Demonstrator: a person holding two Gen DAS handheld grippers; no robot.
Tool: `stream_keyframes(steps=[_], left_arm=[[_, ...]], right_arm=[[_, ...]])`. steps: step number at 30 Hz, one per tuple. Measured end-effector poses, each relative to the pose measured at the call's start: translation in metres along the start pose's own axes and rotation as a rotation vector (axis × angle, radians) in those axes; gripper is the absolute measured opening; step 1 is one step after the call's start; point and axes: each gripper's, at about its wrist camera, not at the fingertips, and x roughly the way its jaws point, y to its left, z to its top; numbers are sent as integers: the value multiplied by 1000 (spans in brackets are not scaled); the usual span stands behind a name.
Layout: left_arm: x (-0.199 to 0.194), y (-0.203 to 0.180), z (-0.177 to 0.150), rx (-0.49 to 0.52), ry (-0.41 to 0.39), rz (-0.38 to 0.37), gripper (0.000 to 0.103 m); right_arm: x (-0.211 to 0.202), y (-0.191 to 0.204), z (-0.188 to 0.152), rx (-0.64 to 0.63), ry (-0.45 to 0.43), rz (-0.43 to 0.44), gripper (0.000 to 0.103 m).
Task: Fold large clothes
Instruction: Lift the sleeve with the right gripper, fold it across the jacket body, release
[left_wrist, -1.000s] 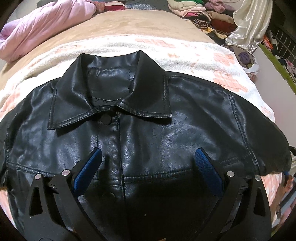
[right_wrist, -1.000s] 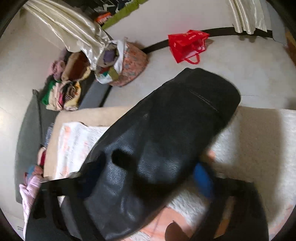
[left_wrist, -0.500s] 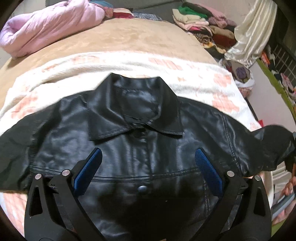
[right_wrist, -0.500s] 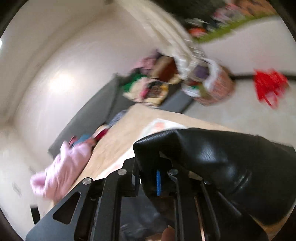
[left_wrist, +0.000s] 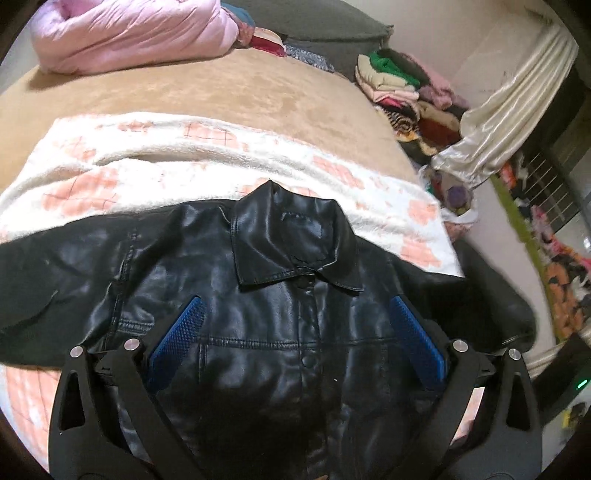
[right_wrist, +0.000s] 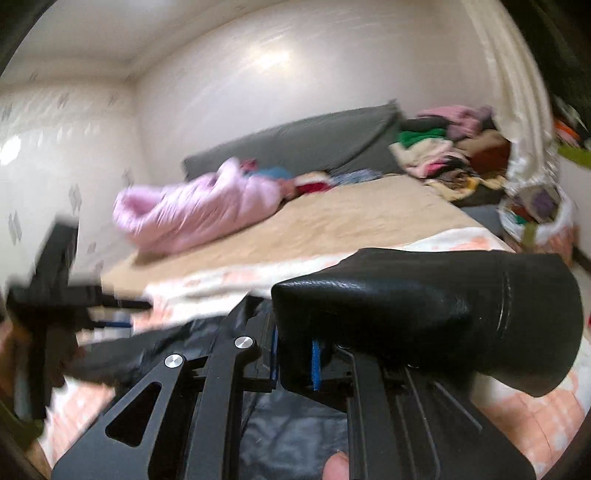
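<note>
A wide bed (left_wrist: 236, 92) with a tan cover fills most of both views, and a white blanket with pink checks (left_wrist: 155, 162) lies across its near part. On this blanket rests the black leather jacket (left_wrist: 258, 314), front side up, with the collar (left_wrist: 295, 243) toward the far side of the bed and one sleeve spread out to the left of the picture. At the head of the bed lies a pink puffy coat (left_wrist: 129, 33) (crumpled, beside a grey cushion). A pile of folded clothes (left_wrist: 402, 85) stands near the right corner of the bed, next to a cream curtain (left_wrist: 509, 103).

The left gripper (left_wrist: 295, 339) hangs over the chest of the jacket with its blue pads (left_wrist: 177, 343) wide apart, holding nothing. The right gripper (right_wrist: 295, 358) has its fingers pressed narrow on the jacket's other sleeve (right_wrist: 443, 314), which is lifted above the blanket and bends over to the right of the fingers.
</note>
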Motion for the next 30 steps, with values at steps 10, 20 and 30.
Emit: stream_keyframes(steps=[10, 20, 30], left_arm=[[-22, 49, -17, -68, 2, -12, 94], [0, 83, -65, -45, 102, -21, 94], [4, 94, -85, -13, 141, -134, 94]], right_arm=[[60, 87, -55, -211, 240, 62, 12], [84, 91, -103, -121, 437, 9, 75], [54, 28, -83, 330, 261, -108, 32]])
